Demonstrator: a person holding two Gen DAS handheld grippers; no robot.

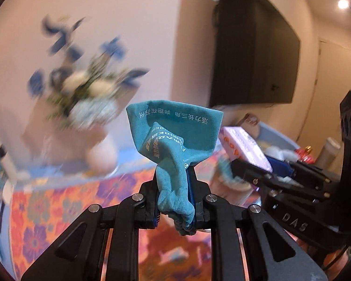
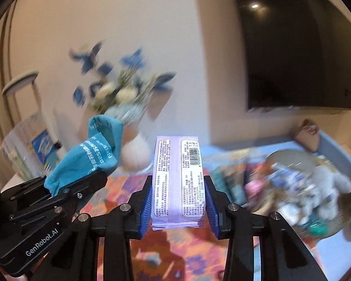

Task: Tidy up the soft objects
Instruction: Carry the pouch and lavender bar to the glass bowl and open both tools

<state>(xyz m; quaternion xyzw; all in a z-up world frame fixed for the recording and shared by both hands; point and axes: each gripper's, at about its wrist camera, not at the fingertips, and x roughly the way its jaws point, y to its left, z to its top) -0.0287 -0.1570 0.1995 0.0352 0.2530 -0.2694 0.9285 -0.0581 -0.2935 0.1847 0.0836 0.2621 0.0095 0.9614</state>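
Left gripper [image 1: 175,187] clamps crumpled teal cloth [image 1: 175,126] | right gripper [image 2: 178,201] squeezes flat lilac tissue pack [image 2: 177,178]

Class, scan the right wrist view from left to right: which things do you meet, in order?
Left gripper → teal cloth → flower arrangement → purple tissue pack → dark wall screen

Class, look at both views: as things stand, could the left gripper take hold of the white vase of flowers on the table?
Probably not. The left gripper is shut on the teal cloth, so its jaws are occupied. The white vase stands farther back on the table, with nothing in between; the cloth must be released first.
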